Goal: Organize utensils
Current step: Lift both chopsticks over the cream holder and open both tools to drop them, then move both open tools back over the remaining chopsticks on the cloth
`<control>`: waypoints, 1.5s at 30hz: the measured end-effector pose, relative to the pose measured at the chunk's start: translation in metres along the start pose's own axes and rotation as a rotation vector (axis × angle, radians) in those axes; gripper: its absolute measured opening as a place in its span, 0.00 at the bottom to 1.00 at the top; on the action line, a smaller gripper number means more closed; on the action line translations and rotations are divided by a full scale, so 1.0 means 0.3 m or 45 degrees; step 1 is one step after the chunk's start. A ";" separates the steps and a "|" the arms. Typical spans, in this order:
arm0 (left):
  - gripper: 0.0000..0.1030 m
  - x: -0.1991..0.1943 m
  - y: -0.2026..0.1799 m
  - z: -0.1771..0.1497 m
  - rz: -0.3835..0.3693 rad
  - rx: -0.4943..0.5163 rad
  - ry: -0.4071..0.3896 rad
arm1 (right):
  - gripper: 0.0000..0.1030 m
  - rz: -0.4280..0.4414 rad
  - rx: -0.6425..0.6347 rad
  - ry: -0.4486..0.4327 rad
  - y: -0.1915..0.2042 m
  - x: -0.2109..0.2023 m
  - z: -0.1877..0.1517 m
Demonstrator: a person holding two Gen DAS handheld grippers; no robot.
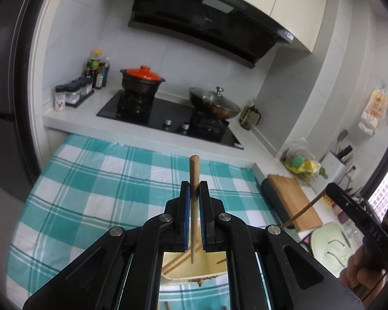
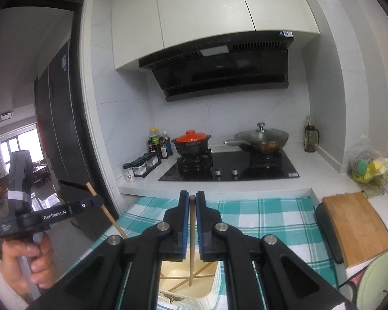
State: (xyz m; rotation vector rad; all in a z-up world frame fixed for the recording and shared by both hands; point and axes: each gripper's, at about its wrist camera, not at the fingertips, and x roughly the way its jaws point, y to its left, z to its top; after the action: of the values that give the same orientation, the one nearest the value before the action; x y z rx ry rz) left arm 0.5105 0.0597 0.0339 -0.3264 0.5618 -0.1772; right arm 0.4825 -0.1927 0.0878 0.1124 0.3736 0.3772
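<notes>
Two grippers, left (image 1: 194, 193) and right (image 2: 192, 199), raised over cream box (image 2: 207, 283), jaws each pinching upright chopstick (image 1: 194, 180).

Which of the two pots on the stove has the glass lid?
The wok on the right burner; its lid is clear with a metal knob, while the black clay pot left wears an orange lid.

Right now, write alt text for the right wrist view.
The right gripper is shut on a wooden chopstick pointing down into a cream box holding more chopsticks, on a teal checked cloth. Beyond are a stove and range hood; the left gripper holds another chopstick.
</notes>
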 end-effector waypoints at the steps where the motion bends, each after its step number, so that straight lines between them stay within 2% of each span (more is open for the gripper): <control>1: 0.04 0.028 0.009 -0.016 0.011 -0.005 0.022 | 0.05 0.002 0.041 0.037 -0.020 0.042 -0.025; 6: 0.04 0.152 0.064 -0.098 0.042 -0.043 0.137 | 0.05 -0.005 0.245 0.218 -0.135 0.209 -0.179; 11: 0.06 0.203 0.085 -0.149 0.073 -0.068 0.200 | 0.06 0.006 0.376 0.355 -0.209 0.304 -0.302; 15: 0.35 0.149 0.089 -0.160 0.062 -0.075 0.223 | 0.13 -0.038 0.374 0.423 -0.207 0.333 -0.346; 16: 0.43 0.110 0.084 -0.164 0.070 -0.042 0.220 | 0.18 -0.050 0.361 0.429 -0.204 0.325 -0.347; 17: 0.48 0.067 0.081 -0.168 0.072 -0.001 0.217 | 0.32 -0.049 0.343 0.422 -0.200 0.310 -0.342; 18: 0.56 0.014 0.080 -0.177 0.070 0.046 0.216 | 0.39 -0.042 0.317 0.402 -0.192 0.279 -0.334; 22: 0.78 -0.193 0.120 -0.279 0.113 0.224 0.251 | 0.39 -0.043 0.108 0.347 -0.157 0.108 -0.309; 25: 0.81 -0.298 0.185 -0.434 0.193 0.287 0.320 | 0.39 -0.111 -0.082 0.350 -0.132 -0.046 -0.353; 28: 0.81 -0.362 0.234 -0.627 0.258 0.262 0.374 | 0.39 -0.177 -0.197 0.388 -0.119 -0.174 -0.447; 32: 0.81 -0.425 0.227 -0.879 0.283 0.194 0.364 | 0.39 -0.223 -0.256 0.397 -0.077 -0.331 -0.627; 35: 0.81 -0.452 0.200 -1.016 0.327 0.137 0.340 | 0.39 -0.243 -0.219 0.392 -0.030 -0.438 -0.801; 38: 0.81 -0.465 0.185 -1.097 0.324 0.071 0.344 | 0.39 -0.270 -0.106 0.431 -0.005 -0.503 -0.978; 40: 0.81 -0.457 0.172 -1.127 0.309 0.092 0.362 | 0.39 -0.268 -0.033 0.463 0.000 -0.528 -1.070; 42: 0.81 -0.447 0.153 -1.143 0.330 0.132 0.369 | 0.39 -0.271 -0.033 0.498 0.005 -0.545 -1.132; 45: 0.81 -0.434 0.139 -1.146 0.333 0.146 0.361 | 0.39 -0.300 -0.048 0.518 0.000 -0.567 -1.165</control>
State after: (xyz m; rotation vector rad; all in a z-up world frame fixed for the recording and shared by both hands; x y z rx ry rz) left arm 0.2167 0.0439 -0.1906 -0.1138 0.8646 -0.0017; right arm 0.2043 -0.2439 -0.1789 -0.0471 0.7737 0.1710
